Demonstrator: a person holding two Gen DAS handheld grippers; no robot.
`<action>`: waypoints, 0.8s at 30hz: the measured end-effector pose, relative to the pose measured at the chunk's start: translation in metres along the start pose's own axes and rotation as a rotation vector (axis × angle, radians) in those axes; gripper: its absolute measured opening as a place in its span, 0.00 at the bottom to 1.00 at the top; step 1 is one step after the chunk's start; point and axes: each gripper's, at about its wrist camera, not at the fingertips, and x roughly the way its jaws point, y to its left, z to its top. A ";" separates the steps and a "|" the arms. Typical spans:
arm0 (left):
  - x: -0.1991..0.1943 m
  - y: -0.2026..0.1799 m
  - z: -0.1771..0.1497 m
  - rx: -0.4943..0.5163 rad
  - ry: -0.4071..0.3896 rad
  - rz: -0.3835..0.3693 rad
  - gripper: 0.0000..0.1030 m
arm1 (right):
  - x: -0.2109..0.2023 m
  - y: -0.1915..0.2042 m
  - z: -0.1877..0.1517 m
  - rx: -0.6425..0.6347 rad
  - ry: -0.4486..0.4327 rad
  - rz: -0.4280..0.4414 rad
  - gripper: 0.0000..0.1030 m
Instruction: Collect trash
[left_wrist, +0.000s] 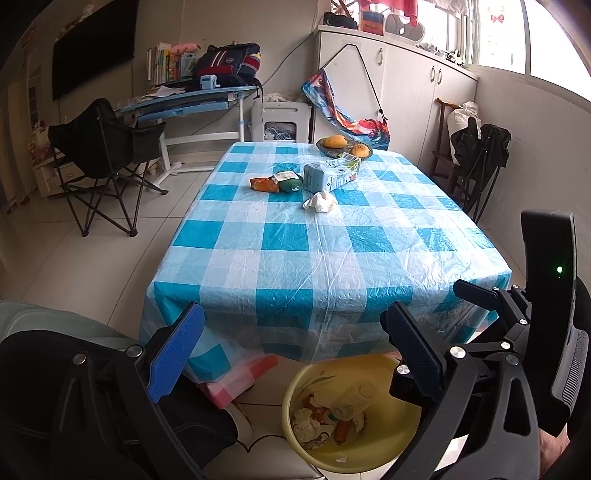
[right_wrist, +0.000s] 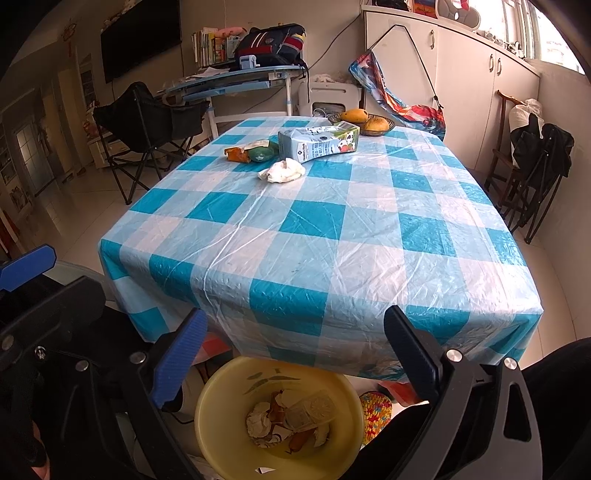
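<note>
Grippers, left (left_wrist: 291, 354) and right (right_wrist: 295, 354), are wide open and empty above the bin (right_wrist: 221, 384) at bottom centre, so we'd grab the tissue (right_wrist: 282, 170) upper-middle first, pinching its bulk.

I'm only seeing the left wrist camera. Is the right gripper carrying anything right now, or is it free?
Observer: The right gripper is free. Its jaws stand wide open with nothing between them, and the yellow bin shows low in the gap.
Operator: Anything next to that bin that my view misses?
Observer: Yes. A multicoloured crocheted piece lies just to the right of the bin. I cannot tell whether the two touch.
</note>
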 end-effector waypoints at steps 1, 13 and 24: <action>0.000 0.000 0.000 0.002 0.000 0.001 0.93 | 0.000 0.000 0.000 -0.001 0.000 0.000 0.90; -0.017 -0.009 0.004 0.031 -0.031 0.000 0.93 | -0.001 0.002 -0.001 -0.004 -0.004 0.003 0.90; -0.012 0.022 0.006 -0.087 -0.039 0.004 0.93 | -0.001 -0.005 0.021 0.033 -0.019 0.083 0.90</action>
